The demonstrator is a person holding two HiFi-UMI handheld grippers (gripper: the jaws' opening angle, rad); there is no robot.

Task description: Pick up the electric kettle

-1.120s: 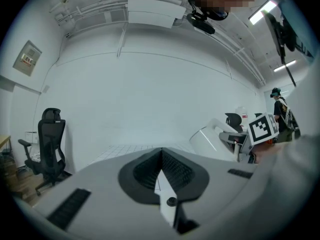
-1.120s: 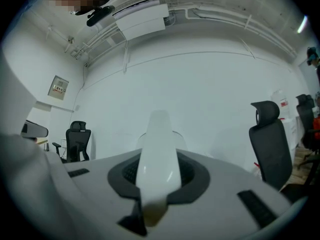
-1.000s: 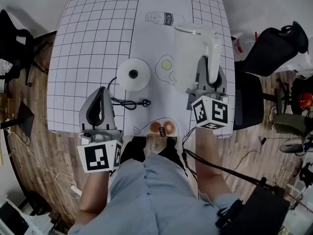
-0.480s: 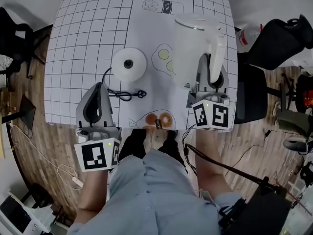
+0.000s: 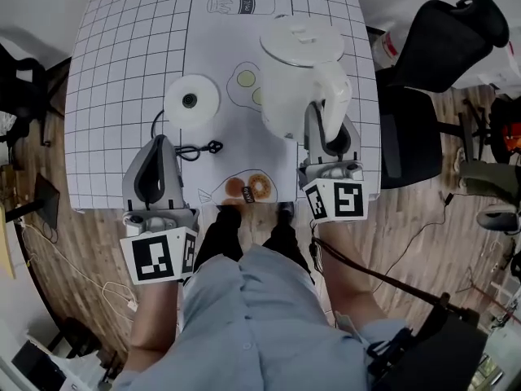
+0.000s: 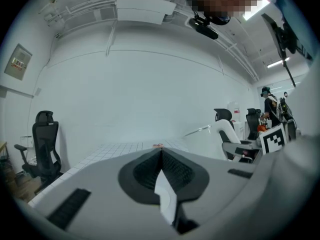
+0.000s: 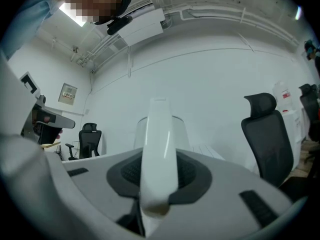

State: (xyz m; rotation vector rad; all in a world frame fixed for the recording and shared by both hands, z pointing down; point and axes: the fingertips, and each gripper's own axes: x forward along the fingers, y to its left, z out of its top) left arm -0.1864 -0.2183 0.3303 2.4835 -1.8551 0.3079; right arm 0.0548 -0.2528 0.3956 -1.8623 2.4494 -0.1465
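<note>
Right gripper (image 5: pixel 324 114) grasps the electric kettle (image 5: pixel 291 76) by its handle (image 5: pixel 335 96), jaws just eased wider. Kettle body at its 12 o'clock. Left gripper (image 5: pixel 157 143) clenched, empty.

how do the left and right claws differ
The left claw is shut and empty; the right claw grips the electric kettle by its handle, its jaws having just eased open. The left is near the round base; the right is at the kettle. Both point away from the person.
</note>
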